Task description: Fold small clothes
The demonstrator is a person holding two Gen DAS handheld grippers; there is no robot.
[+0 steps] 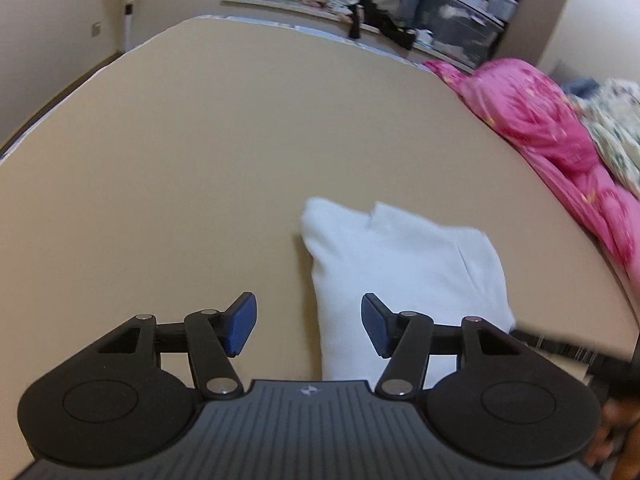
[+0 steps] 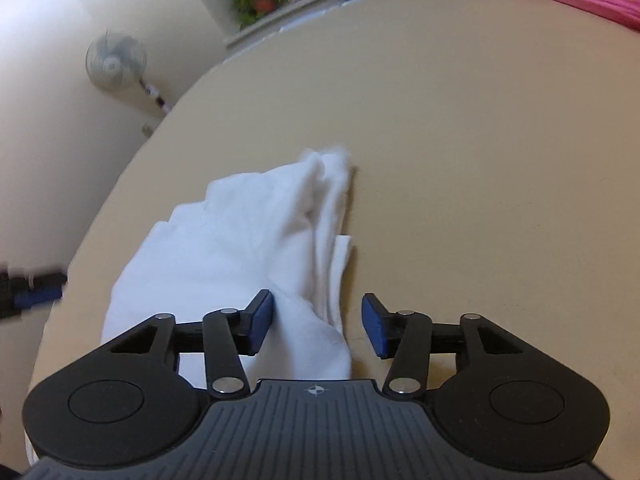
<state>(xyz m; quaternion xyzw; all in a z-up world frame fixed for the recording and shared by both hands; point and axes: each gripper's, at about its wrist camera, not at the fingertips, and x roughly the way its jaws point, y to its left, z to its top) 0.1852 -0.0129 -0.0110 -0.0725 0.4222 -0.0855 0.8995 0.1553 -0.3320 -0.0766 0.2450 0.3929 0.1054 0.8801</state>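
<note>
Here the folded white garment is lying low-centre on the tan bed; left gripper and right gripper fingers are hanging released, grasping nothing.

White garment near edge hidden behind gripper body, pink bedding blurred, cropped

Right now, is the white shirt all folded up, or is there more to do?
Mostly folded: the white garment lies in a narrow, layered bundle on the tan surface. Nothing is in hand; the left gripper and right gripper are both open above it. Its far end looks bunched, so tidying may remain.
</note>
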